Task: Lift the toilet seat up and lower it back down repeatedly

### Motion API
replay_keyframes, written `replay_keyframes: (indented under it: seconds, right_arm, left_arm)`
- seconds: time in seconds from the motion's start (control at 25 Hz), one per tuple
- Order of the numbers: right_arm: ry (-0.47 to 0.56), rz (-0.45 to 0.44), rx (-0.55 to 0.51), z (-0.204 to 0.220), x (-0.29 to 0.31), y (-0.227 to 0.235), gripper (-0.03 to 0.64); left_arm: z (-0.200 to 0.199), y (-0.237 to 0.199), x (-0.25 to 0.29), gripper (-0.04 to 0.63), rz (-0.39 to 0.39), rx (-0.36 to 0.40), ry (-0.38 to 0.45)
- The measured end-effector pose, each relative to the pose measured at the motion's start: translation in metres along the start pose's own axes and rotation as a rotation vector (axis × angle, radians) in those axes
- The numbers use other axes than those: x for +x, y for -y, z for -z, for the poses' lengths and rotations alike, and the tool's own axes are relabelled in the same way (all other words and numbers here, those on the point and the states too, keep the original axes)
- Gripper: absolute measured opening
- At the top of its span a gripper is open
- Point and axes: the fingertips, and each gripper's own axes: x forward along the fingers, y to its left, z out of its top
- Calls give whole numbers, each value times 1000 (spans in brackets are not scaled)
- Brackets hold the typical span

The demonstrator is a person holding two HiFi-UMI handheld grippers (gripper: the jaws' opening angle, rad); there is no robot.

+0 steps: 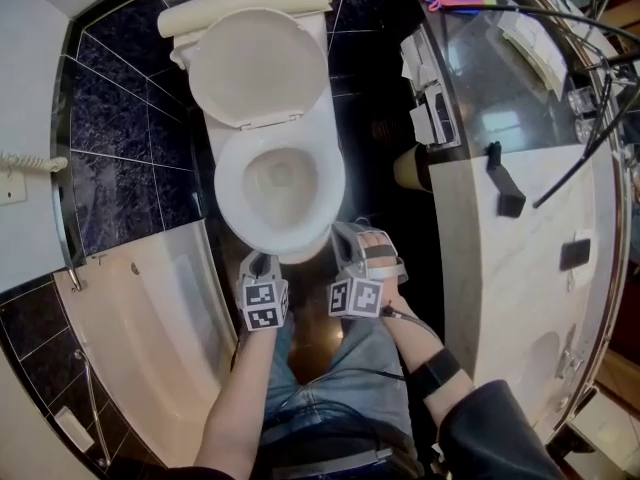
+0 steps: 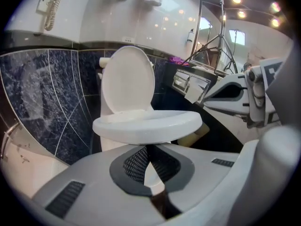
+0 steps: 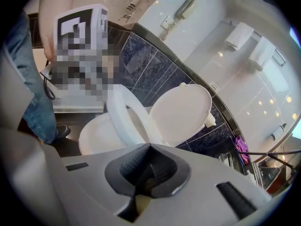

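Note:
A white toilet stands against the dark tiled wall, with its lid (image 1: 255,68) upright and the seat (image 1: 232,203) ringing the bowl. My left gripper (image 1: 259,260) is at the front left of the rim. Its jaws are shut with nothing in them, and the seat's front edge (image 2: 146,126) fills the left gripper view just beyond the tips (image 2: 149,147). My right gripper (image 1: 350,236) is at the front right of the rim, also shut and empty (image 3: 149,146). The right gripper view is rolled and shows the seat (image 3: 123,119) and lid (image 3: 181,113) from the side. Whether either gripper touches the seat is unclear.
A white bathtub (image 1: 150,338) lies close on the left. A marble counter (image 1: 520,268) runs along the right, with a toilet-paper roll (image 1: 408,168) below its edge. A wall phone (image 1: 28,163) hangs at far left. The person's jeans (image 1: 345,368) are directly behind the grippers.

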Motion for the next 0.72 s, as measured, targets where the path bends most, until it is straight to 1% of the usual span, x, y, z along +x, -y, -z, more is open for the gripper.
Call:
replay_keyframes:
  seconds: [0.16,0.32,0.48,0.64,0.72]
  right_arm:
    - [-9,56,99,18,23,9,18]
    - [-13,89,157,36,52,7,19]
    - [-28,99,182,53,79,1,20]
    - [-43,94,185,67,95,-11,20]
    - [-51,93,191,73,101,-15,20]
  left_arm:
    - [31,11,12,-6,23,2,-5]
    - [72,17,29,-6,22,13,-21]
    - [113,15,53,-6,15,39,-49]
    - [145,15,72,-6,14,52,-85]
    - [160,14,81,-6,7,41,-104]
